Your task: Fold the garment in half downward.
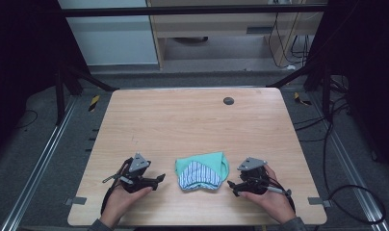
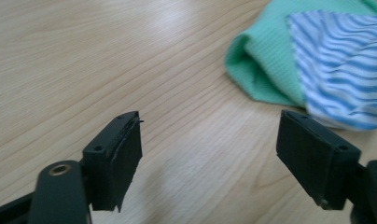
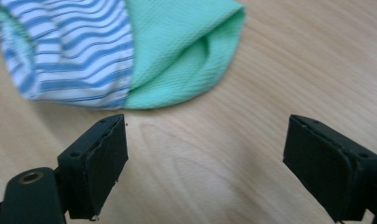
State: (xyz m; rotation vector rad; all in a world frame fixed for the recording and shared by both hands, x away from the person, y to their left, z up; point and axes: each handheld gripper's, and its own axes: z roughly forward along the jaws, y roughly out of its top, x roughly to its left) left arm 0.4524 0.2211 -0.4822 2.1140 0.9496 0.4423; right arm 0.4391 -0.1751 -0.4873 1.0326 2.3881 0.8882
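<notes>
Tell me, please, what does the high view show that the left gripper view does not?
High view alone: both hands, the left tongs and right tongs either side of the folded cloth, the table's far edge, a dark round spot and the floor beyond. Left gripper view alone: the black pads close up, apart with bare wood between, and the cloth's ribbed weave. Both: green-and-striped cloth, wooden table.

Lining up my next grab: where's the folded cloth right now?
In the high view, the folded cloth lies on the table near its front edge, between the open left tongs and right tongs.
</notes>
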